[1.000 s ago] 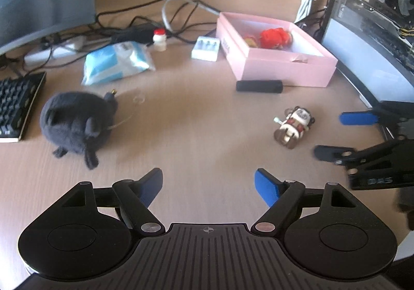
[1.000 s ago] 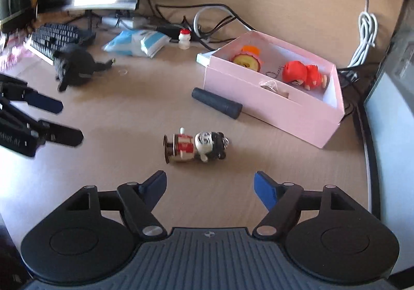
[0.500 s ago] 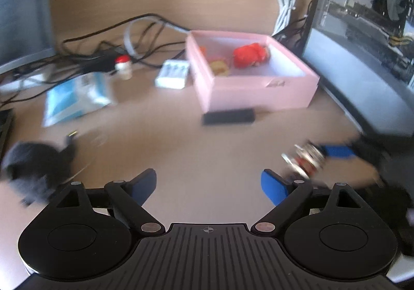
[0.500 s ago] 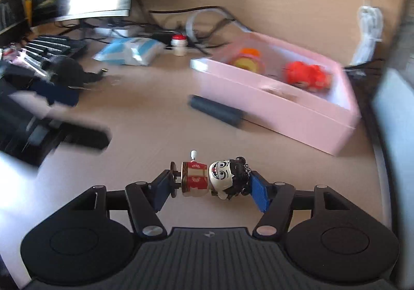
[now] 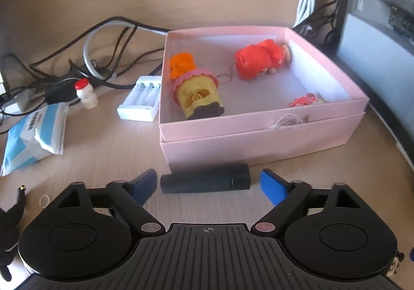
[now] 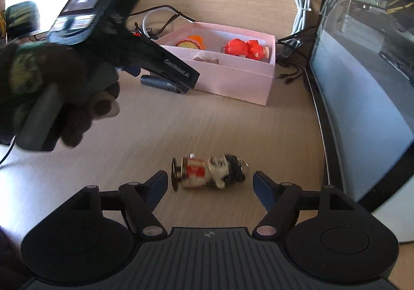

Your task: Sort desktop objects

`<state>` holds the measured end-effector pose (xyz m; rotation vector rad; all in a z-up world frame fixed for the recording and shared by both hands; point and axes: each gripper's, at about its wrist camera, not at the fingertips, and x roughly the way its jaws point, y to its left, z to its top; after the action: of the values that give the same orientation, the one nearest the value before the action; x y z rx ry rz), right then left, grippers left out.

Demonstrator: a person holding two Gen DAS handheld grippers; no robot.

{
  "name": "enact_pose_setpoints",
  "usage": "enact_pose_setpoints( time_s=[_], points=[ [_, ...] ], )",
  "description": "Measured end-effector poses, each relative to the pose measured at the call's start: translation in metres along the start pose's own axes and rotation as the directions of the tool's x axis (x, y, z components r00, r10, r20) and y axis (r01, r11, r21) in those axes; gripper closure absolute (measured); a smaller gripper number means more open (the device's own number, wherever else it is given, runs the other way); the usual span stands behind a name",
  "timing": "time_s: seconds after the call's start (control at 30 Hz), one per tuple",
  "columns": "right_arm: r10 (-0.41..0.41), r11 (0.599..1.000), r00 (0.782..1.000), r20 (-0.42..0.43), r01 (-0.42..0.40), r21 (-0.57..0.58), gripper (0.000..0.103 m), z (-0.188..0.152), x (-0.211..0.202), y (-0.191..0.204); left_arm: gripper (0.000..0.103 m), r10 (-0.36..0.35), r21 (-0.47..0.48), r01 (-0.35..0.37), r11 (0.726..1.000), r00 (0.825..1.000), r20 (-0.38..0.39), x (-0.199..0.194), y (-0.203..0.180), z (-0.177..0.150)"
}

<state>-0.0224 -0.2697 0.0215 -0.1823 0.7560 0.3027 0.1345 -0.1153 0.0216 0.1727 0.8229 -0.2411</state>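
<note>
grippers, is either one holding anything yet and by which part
Nothing is held. The black cylinder lies between the left tool's closing jaws, untouched. The toy figurine lies between the right tool's opening jaws, gaps at both ends.

Left wrist: looks down along its claw, close to the pink box (image 5: 258, 134).
Right wrist: farther back, facing the same box.

Black cylinder (image 5: 205, 181): lying on its side on the desk, just in front of the pink box (image 5: 258, 146), parallel to its front wall.

Small figurine (image 6: 209, 172), red-and-white body, dark hair, keyring at the head: on its side on bare desk, well apart from the box.

Pink box: open, holding 2 larger toys, an orange-and-yellow figure (image 5: 194, 88) and a red figure (image 5: 258, 59), both lying down.
</note>
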Motion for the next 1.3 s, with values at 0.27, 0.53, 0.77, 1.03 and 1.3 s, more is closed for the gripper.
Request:
enact_pose_setpoints(
  time_s=[0.27,0.53,0.77,1.03,1.3],
  points=[
    [-0.008,1.000,1.000,0.019,0.008,-0.022,0.019,0.000,-0.006,0.000,0.023,-0.010,0.030,0.010,0.999,1.000,-0.015,-0.016,0.004,-0.016],
    [0.026,0.997,0.999,0.033,-0.024,-0.069,0.018,0.004,0.004,0.001,0.023,-0.110,0.075,0.114,0.991,0.992,-0.060,-0.083,0.017,-0.079],
    [0.049,0.994,0.999,0.021,-0.047,-0.098,0.018,0.004,0.010,0.000,0.022,-0.166,0.136,0.178,0.975,0.982,-0.092,-0.116,0.020,-0.121],
    [0.065,0.989,0.998,-0.003,-0.065,-0.133,0.017,-0.004,0.011,0.002,0.014,-0.161,0.110,0.170,0.979,0.983,-0.086,-0.123,0.022,-0.133],
    [0.098,0.990,0.995,-0.017,-0.099,-0.101,0.017,-0.004,0.016,-0.002,0.022,-0.153,0.129,0.161,0.978,0.986,-0.067,-0.126,0.017,-0.134]
  ],
)
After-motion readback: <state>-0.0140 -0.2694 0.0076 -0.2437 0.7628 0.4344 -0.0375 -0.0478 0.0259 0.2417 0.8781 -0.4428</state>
